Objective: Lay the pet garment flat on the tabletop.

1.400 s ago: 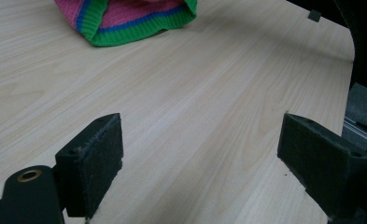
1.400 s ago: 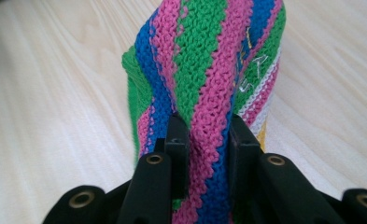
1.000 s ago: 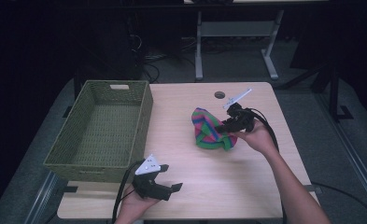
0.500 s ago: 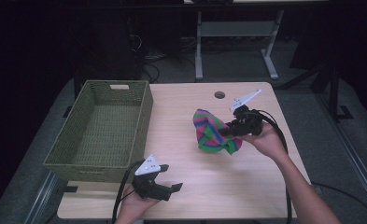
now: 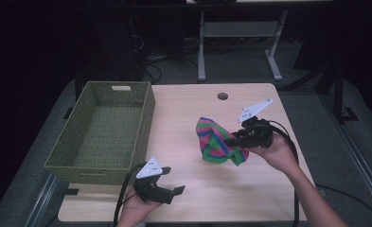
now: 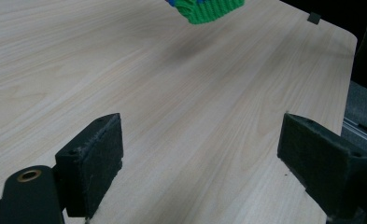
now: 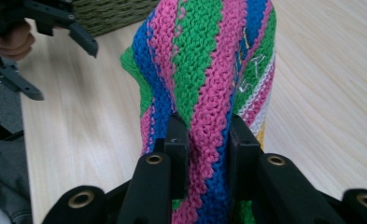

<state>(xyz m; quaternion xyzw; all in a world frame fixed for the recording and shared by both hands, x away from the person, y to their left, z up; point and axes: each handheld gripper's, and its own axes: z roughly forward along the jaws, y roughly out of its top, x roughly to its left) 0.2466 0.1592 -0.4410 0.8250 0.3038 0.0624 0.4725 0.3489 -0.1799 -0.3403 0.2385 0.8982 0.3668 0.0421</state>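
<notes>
A knitted cloth [image 5: 215, 140] striped pink, green and blue hangs above the middle-right of the table, lifted off the wood. My right gripper [image 5: 234, 141] is shut on it; in the right gripper view the two jaws pinch a fold of the cloth [image 7: 204, 84]. My left gripper [image 5: 173, 189] rests near the table's front edge, held by a hand, with its jaws wide open and nothing between them. In the left gripper view the cloth's green edge [image 6: 204, 8] shows at the top, far from the open left gripper [image 6: 204, 154].
A green woven basket [image 5: 143, 123] stands on the left side of the wooden table [image 5: 188, 109], with nothing inside. A round cable hole [image 5: 222, 96] sits near the table's far edge. Dark floor and a desk frame lie beyond.
The right gripper has lifted the cloth and carried it slightly toward the table's front and right. The left gripper has stayed where it was.
</notes>
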